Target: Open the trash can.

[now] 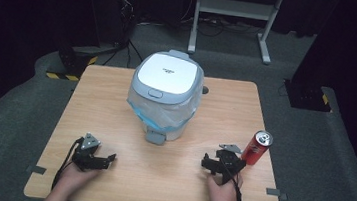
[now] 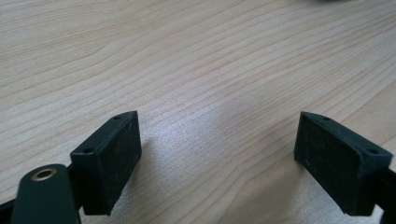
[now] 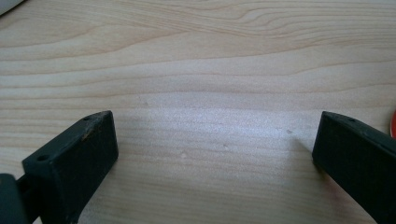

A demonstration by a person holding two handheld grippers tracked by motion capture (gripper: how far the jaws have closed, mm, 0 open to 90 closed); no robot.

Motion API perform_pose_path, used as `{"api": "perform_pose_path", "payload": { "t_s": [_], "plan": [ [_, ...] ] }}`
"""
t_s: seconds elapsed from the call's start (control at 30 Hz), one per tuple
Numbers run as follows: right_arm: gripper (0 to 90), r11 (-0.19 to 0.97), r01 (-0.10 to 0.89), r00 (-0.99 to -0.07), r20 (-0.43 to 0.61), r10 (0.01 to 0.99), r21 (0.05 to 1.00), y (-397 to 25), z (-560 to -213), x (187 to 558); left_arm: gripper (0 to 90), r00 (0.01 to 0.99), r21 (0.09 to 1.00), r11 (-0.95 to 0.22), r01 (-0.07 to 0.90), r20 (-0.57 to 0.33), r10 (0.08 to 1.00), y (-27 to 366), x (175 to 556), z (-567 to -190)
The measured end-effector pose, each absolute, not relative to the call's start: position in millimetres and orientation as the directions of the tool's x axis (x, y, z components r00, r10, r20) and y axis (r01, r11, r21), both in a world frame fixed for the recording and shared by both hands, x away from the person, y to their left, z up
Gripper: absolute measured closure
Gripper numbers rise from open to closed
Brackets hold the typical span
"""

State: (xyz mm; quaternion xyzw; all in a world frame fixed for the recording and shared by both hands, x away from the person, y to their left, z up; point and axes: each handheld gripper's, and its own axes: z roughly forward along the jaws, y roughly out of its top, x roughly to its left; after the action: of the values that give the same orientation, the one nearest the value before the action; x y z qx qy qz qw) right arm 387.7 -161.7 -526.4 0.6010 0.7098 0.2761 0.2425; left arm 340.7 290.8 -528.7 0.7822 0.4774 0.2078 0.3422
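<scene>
Evidently step: start, nothing grasped; the red aluminium drink can (image 1: 257, 147) stands upright at the wooden table's (image 1: 116, 104) right edge, just beside the right gripper (image 1: 208, 165).
Next move: likely reach right and close around the can.
Right gripper: jaws spread wide, empty.
Left gripper (image 1: 108, 160): likewise spread, empty, over bare wood.
Bin: white-lidded, bag-lined pedal bin (image 1: 166, 94) at centre, closed.

We are noting a pale wood-grain table (image 1: 116, 104) with wavy tan streaks. We are seeing a bin (image 1: 166, 99) with a white lid panel framed in silver-grey, lined with a translucent bag (image 1: 138, 104) showing a light blue band. We are recording a red can (image 1: 258, 148) with a silver top. Both the left gripper (image 1: 102, 160) and the right gripper (image 1: 210, 165) are showing matt black, each topped by a grey plate. The floor (image 1: 321, 160) is reading dark grey.
</scene>
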Motion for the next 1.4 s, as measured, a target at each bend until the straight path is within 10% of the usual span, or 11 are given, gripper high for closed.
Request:
{"api": "perform_pose_path", "payload": {
  "t_s": [1.4],
  "plan": [
    [0.0, 0.256, 0.684, -0.337, -0.015, 0.942, 0.683, -169, -526, 378, 14.0, 0.432, 0.757, -0.26, 0.599, -0.033, 0.901, 282, 347, -498]
  ]
}}
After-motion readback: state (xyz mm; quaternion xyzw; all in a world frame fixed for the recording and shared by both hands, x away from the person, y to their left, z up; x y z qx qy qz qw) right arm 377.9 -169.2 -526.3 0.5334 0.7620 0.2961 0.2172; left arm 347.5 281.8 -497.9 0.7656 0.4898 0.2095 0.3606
